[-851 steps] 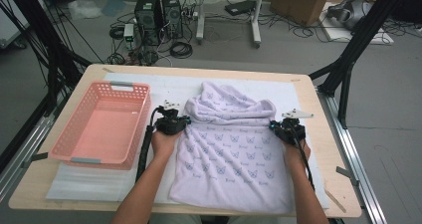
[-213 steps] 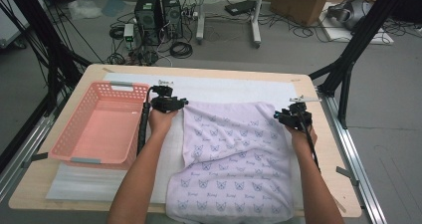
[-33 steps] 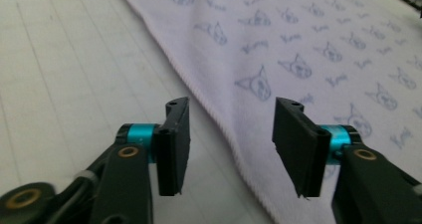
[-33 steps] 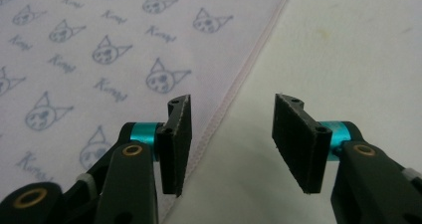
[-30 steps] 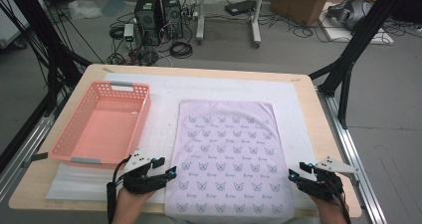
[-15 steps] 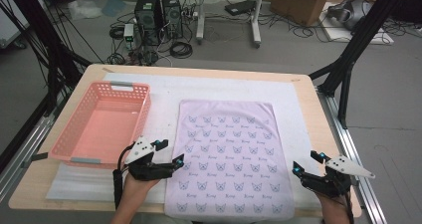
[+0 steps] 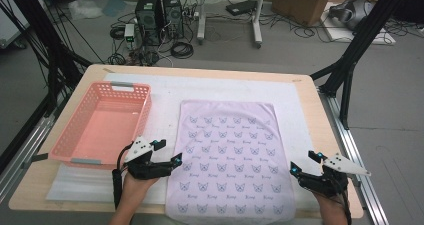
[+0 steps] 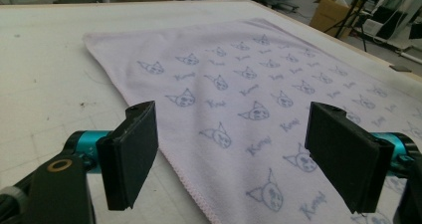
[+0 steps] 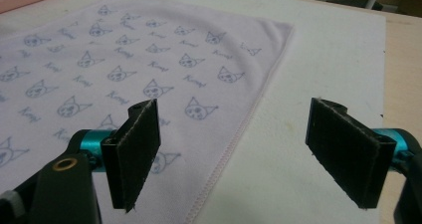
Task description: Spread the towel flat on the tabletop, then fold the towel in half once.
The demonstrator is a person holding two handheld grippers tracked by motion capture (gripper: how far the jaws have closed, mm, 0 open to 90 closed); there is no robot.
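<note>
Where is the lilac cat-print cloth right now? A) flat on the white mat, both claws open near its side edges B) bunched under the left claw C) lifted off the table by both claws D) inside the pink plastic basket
A: the lilac cat-print cloth lies spread flat on the white mat, beside the pink plastic basket, with the left claw and right claw open at its edges.

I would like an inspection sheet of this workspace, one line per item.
Surface: wooden table under a white mat.
Job's things: lilac cat-print cloth spread flat, near edge past the table edge; pink basket beside it, nothing inside.
Clutter: nothing seen.
Grippers: left gripper open at the cloth's left edge; right gripper open at its right edge.
Cables: black cable along the left forearm.
Surroundings: computer towers, floor cables, cardboard box.
</note>
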